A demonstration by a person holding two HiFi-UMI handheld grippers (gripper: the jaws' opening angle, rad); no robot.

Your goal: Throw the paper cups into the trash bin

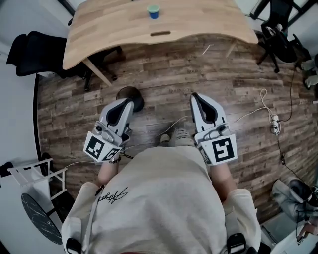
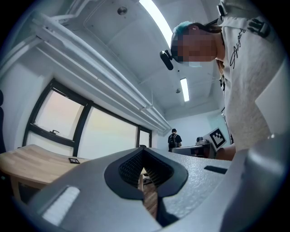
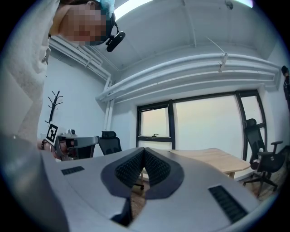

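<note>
A small cup (image 1: 153,12) with a green top and blue body stands on the wooden table (image 1: 104,30) at the far side of the room. I hold both grippers low in front of my body, over the wood floor. The left gripper (image 1: 130,100) has its jaws together with nothing between them; its tips meet in the left gripper view (image 2: 143,149). The right gripper (image 1: 194,95) is likewise shut and empty (image 3: 144,150). A dark round object (image 1: 134,93) sits on the floor just beyond the left gripper's tip; I cannot tell whether it is a bin.
Black office chairs stand at the table's left (image 1: 30,47) and right (image 1: 278,34). Cables and a power strip (image 1: 275,124) lie on the floor at right. A white rack (image 1: 35,173) stands at lower left. A person (image 2: 173,138) stands far off.
</note>
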